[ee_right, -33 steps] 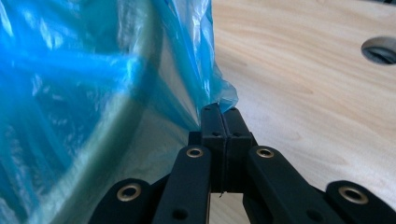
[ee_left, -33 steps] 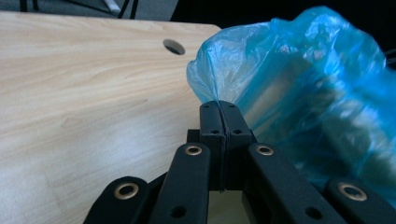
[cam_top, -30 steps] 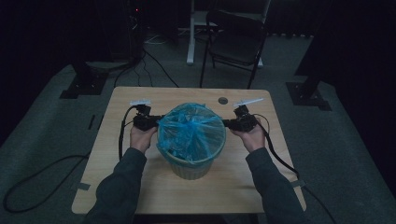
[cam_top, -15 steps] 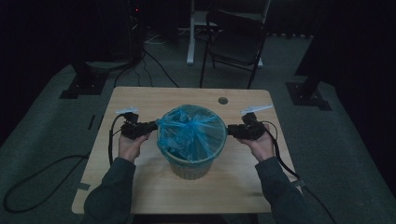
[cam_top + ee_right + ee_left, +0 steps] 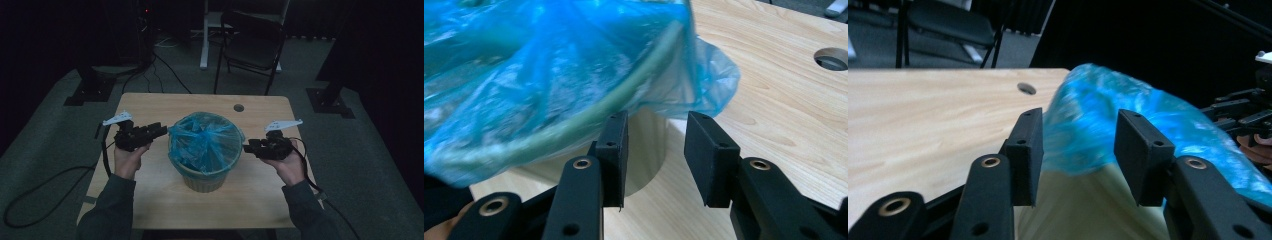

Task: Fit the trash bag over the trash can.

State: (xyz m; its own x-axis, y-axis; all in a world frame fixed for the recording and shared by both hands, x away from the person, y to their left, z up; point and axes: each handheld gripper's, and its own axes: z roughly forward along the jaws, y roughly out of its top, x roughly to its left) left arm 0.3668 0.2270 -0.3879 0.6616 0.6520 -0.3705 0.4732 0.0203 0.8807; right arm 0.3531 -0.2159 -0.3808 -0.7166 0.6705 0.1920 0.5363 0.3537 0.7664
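Thin blue plastic bag (image 5: 205, 142), crinkled and glossy, catching light along its folds, half see-through where the rim shows beneath. The bin (image 5: 204, 181) under it looks like smooth, matt, pale plastic. Bench (image 5: 150, 102) is light wood, clear grain, satin finish. Left claw (image 5: 1080, 150) and right claw (image 5: 657, 155) are matt black plastic, flat pads faintly textured, with brass-coloured metal rings at the pivots.

Black grippers (image 5: 159, 131), brass-ringed screw holes, grey plates, dark green sleeves (image 5: 107, 210)
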